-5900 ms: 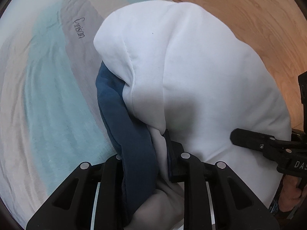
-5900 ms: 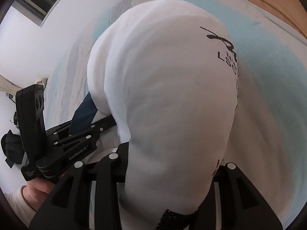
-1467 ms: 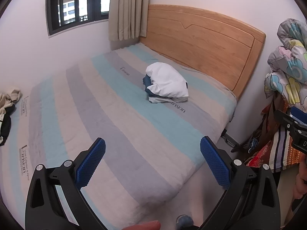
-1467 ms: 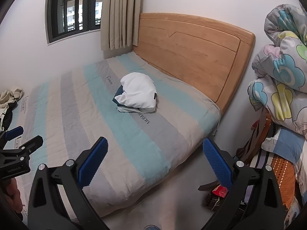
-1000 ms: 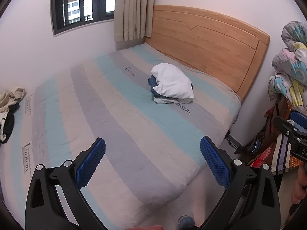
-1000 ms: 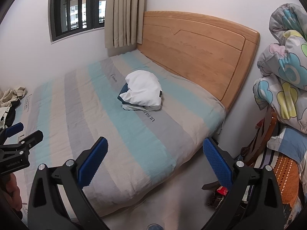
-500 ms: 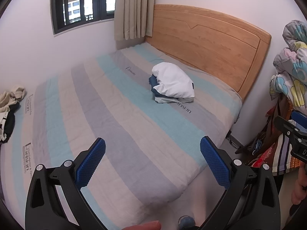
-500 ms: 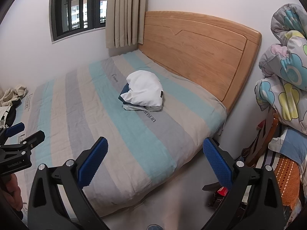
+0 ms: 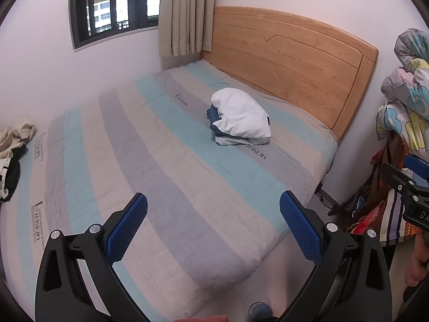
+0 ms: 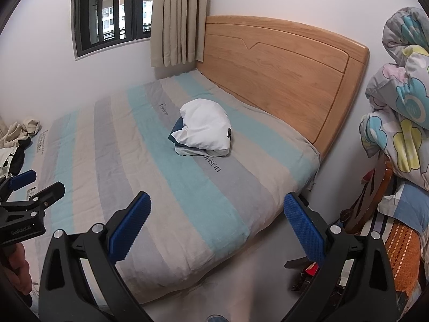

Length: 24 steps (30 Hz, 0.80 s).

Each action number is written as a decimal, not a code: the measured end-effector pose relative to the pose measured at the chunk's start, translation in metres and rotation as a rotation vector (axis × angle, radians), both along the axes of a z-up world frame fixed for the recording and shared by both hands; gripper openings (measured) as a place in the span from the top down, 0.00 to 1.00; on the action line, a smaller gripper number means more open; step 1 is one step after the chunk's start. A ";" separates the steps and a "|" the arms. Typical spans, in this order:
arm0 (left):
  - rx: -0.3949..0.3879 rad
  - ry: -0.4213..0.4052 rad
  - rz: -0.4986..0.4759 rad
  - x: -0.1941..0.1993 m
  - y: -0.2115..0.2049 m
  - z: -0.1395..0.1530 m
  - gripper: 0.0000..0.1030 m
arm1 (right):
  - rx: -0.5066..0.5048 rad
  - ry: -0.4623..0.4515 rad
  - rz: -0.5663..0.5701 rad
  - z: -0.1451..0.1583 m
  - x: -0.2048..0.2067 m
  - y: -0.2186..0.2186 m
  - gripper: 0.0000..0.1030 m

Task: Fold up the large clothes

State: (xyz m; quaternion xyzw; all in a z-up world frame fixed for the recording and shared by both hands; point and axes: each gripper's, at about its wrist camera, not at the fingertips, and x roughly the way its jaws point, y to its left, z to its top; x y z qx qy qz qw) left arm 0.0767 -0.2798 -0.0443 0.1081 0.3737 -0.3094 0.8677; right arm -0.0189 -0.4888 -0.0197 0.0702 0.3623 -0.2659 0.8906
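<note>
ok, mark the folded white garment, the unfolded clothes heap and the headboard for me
folded white garment (image 9: 242,116), left wrist view, middle of its top white fold
unfolded clothes heap (image 10: 16,139), right wrist view, pale fabric at the bed's far left edge
headboard (image 10: 281,64), right wrist view, centre of the wooden panel

A bed (image 9: 166,166) with a striped cover stands against white walls (image 9: 37,75). Behind it are a wooden headboard (image 9: 295,61), a dark-framed window (image 9: 112,8) and beige curtains (image 9: 185,13).
</note>
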 end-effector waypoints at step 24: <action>0.004 -0.035 0.008 -0.004 -0.002 0.002 0.07 | -0.012 0.010 0.006 -0.001 0.004 0.002 0.07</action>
